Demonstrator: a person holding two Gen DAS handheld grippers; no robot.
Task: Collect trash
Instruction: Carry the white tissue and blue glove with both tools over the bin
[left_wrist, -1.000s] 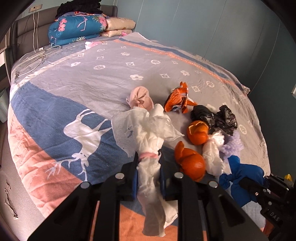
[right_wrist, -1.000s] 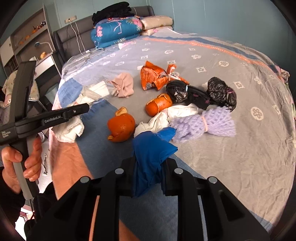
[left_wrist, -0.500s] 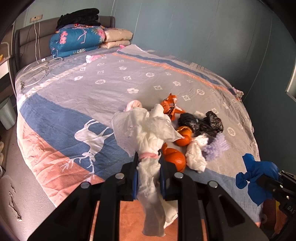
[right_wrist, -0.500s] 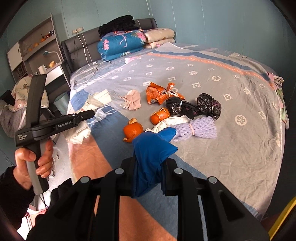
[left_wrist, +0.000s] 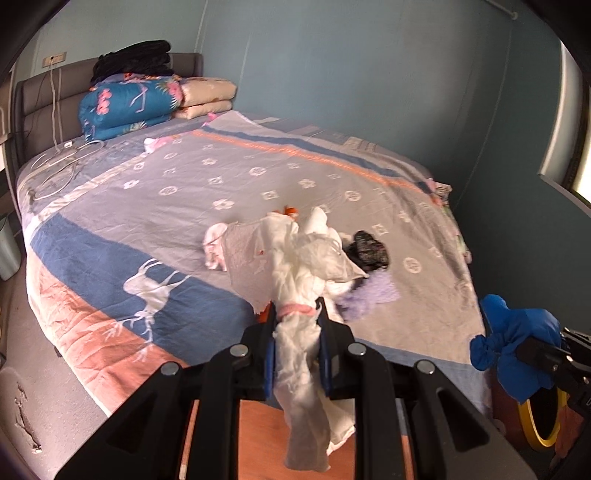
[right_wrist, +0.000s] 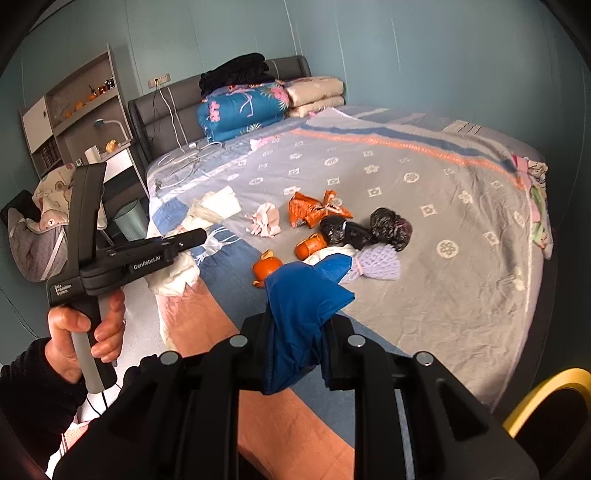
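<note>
- Left tongs (left_wrist: 297, 354) are clamped on a white crumpled plastic bag tied with pink band (left_wrist: 295, 280); right tongs (right_wrist: 297, 354) are gripping a blue crumpled cloth bundle (right_wrist: 301, 306).
- Both grips should be kept firm until a yellow-rimmed bin (right_wrist: 546, 391), low to the right of the right tongs, is reached.
- More trash lies ahead on the bed (right_wrist: 461, 258).

I am in a bedroom of a home. A wide bed (right_wrist: 424, 177) fills most of what I see, spread with a grey, blue and salmon patterned cover (left_wrist: 155, 229) that bears a white deer print (left_wrist: 151, 291). At its head stands a padded grey headboard (right_wrist: 162, 107), and against it lie folded quilts (right_wrist: 240, 110) and stacked cream bedding (right_wrist: 317, 94). White charging cables (right_wrist: 184, 162) trail down from a wall socket (right_wrist: 160, 79) onto the mattress. Beside the bed is a small desk (right_wrist: 122, 162) with a lamp (right_wrist: 107, 123), an open wall shelf (right_wrist: 77, 107) above it, and a small bin (right_wrist: 131, 223) below. The walls are painted teal.
</note>
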